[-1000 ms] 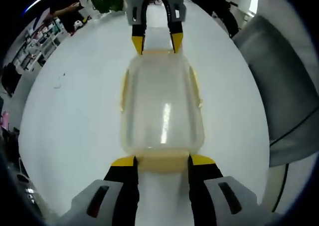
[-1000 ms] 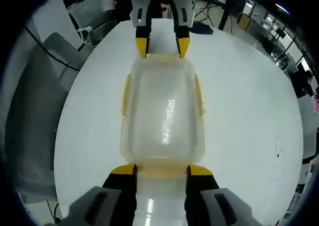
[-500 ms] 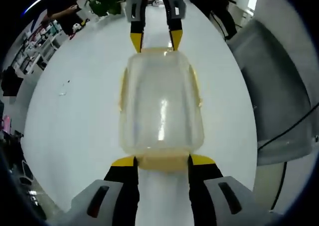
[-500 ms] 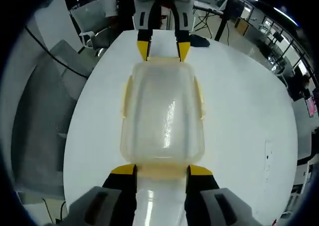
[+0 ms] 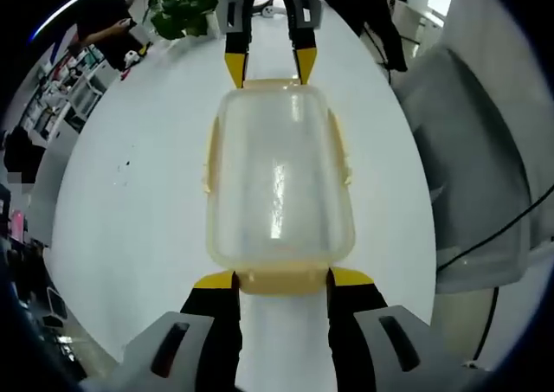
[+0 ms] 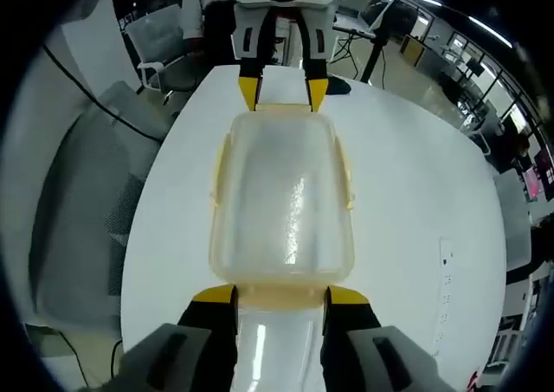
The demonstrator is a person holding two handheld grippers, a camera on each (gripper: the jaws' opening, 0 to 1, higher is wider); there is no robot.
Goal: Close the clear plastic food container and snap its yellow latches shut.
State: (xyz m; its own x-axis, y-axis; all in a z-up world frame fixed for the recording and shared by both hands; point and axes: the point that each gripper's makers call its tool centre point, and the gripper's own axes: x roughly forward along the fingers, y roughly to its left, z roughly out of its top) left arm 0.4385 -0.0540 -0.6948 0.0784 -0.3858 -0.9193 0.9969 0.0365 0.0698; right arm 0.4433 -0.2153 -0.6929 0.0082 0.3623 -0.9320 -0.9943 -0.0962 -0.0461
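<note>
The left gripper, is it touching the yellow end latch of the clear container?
Touching. In the left gripper view, the left gripper has its two yellow-tipped jaws pressed against both sides of the near end latch of the clear container, with no gap visible.

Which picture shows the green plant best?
The left gripper view: the green plant sits at the far edge of the white table, behind the clear food container. In the right gripper view, chairs and desks lie beyond the table instead.
</note>
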